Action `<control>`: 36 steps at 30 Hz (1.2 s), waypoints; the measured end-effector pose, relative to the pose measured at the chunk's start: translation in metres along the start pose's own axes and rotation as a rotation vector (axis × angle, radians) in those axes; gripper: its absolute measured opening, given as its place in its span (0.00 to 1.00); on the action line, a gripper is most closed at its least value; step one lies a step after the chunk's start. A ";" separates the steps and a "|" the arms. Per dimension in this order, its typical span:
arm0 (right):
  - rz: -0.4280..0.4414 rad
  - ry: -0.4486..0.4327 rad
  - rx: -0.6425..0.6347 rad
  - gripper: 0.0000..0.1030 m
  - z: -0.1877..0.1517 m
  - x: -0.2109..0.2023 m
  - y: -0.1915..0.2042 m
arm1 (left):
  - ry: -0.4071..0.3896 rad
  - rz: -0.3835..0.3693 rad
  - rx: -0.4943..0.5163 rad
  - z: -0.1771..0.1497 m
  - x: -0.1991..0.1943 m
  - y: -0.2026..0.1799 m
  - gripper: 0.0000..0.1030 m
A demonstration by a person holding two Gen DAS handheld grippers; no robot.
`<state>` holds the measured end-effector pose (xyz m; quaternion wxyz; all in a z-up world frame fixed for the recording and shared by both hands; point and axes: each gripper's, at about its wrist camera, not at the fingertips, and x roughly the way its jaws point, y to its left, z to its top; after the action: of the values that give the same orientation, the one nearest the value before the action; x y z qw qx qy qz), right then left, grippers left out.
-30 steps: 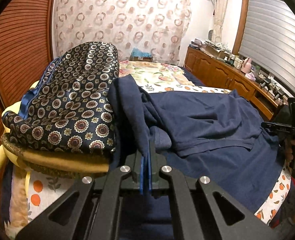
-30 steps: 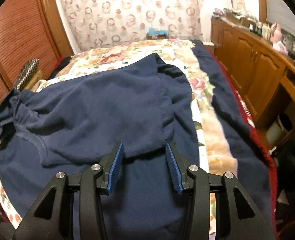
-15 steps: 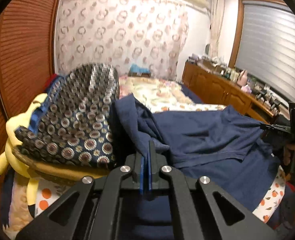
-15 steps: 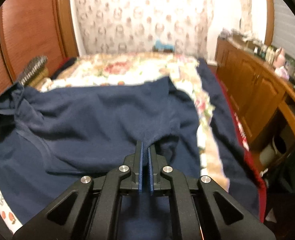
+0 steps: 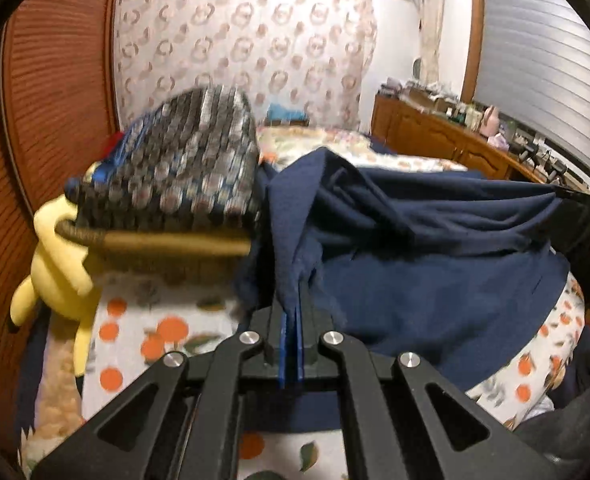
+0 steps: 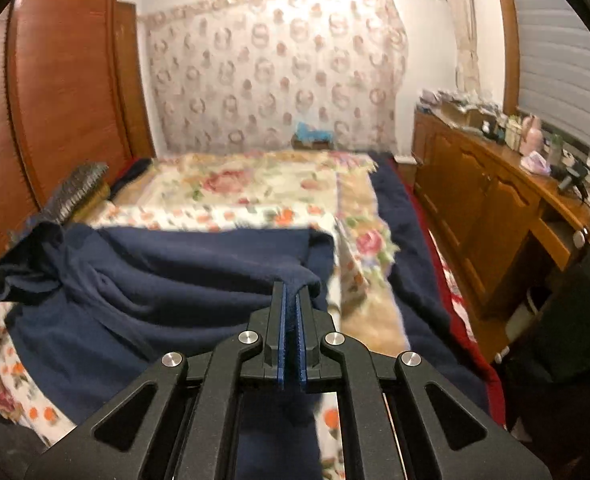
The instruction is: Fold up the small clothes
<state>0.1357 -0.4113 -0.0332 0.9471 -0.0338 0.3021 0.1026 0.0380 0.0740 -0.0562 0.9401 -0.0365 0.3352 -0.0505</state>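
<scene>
On the bed (image 6: 255,184), spread over an orange-print sheet (image 5: 167,332), lies the navy garment (image 5: 435,280), its long axis running left to right across the near end of the mattress. Both claws are clamped on it. At the garment's left end, the left claw (image 5: 293,320) has its blue pads pressed together on a bunched edge of cloth, with loose folds rising just beyond the tips. At the right end, the right claw (image 6: 291,316) pinches a rounded fold of the same fabric, and in that view the cloth looks lifted off the bedding at this end, sagging in creases toward the left.

So the garment hangs between the two claws, one at each end, and neither hand is nearer to the bulk of it; the middle droops lower than the held ends. Beyond the held edge the fabric lies toward the far side of the bed, so a fold would likely carry both pinched points together, either away over the resting part or back toward the near edge.

Just left of the garment sits a patterned cushion (image 5: 183,164) on a yellow plush toy (image 5: 59,256), close enough that the left end could brush it.
</scene>
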 end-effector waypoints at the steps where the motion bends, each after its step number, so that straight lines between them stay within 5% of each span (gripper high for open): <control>1: -0.006 0.021 0.002 0.03 -0.004 0.006 -0.001 | 0.006 0.002 -0.001 -0.003 0.000 0.001 0.00; 4: -0.034 0.058 0.008 0.08 -0.014 0.020 0.001 | 0.006 0.036 0.016 -0.002 -0.004 0.002 0.16; 7: -0.054 0.068 0.004 0.24 -0.020 0.026 0.006 | -0.022 0.043 0.046 0.003 -0.014 -0.001 0.36; 11: -0.028 0.055 -0.017 0.36 -0.024 0.024 0.023 | -0.074 0.056 0.077 0.016 -0.027 -0.008 0.39; 21: 0.161 0.135 -0.067 0.39 -0.049 0.041 0.090 | -0.056 0.000 0.060 0.057 0.004 -0.028 0.39; 27: 0.178 0.164 -0.047 0.39 -0.058 0.056 0.105 | 0.003 -0.048 0.007 0.074 0.044 -0.034 0.39; 36: 0.165 0.184 -0.016 0.40 -0.053 0.069 0.105 | -0.009 0.010 0.016 0.113 0.068 -0.036 0.39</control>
<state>0.1383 -0.3033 -0.1168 0.9036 -0.0258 0.3884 0.1791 0.1598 0.0340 -0.0082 0.9421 -0.0276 0.3307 -0.0483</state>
